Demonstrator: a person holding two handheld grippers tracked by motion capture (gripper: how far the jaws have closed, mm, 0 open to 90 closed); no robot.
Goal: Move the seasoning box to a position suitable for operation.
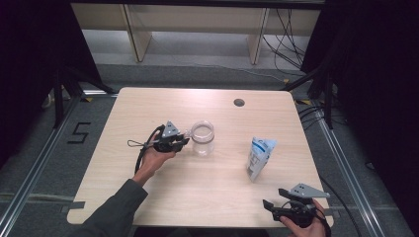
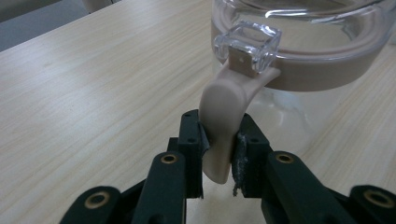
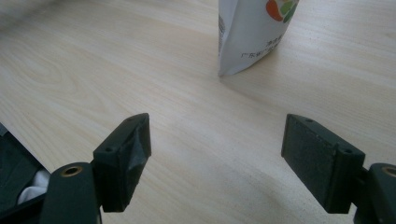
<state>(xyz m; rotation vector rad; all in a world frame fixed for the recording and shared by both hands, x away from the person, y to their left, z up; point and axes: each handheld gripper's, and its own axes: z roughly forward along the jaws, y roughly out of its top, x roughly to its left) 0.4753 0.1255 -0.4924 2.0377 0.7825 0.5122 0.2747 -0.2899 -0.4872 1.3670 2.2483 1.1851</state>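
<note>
Now left gripper (image 2: 219, 161) apparently clamps jar (image 1: 202, 138) tab (image 2: 224, 121).

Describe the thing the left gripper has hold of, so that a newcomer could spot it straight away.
On the wooden table, near its middle, stands a clear jar without a lid. The left gripper is shut on its beige clasp, which hangs from the rim. The only other item, a white pouch, is opaque.

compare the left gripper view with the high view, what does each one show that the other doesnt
Left gripper view alone: the pads pressing both sides of the jar's beige latch tab, under a clear clasp. High view alone: the white pouch standing on the table, and the right gripper, open at the near edge. Both: the left gripper at the clear jar.
</note>
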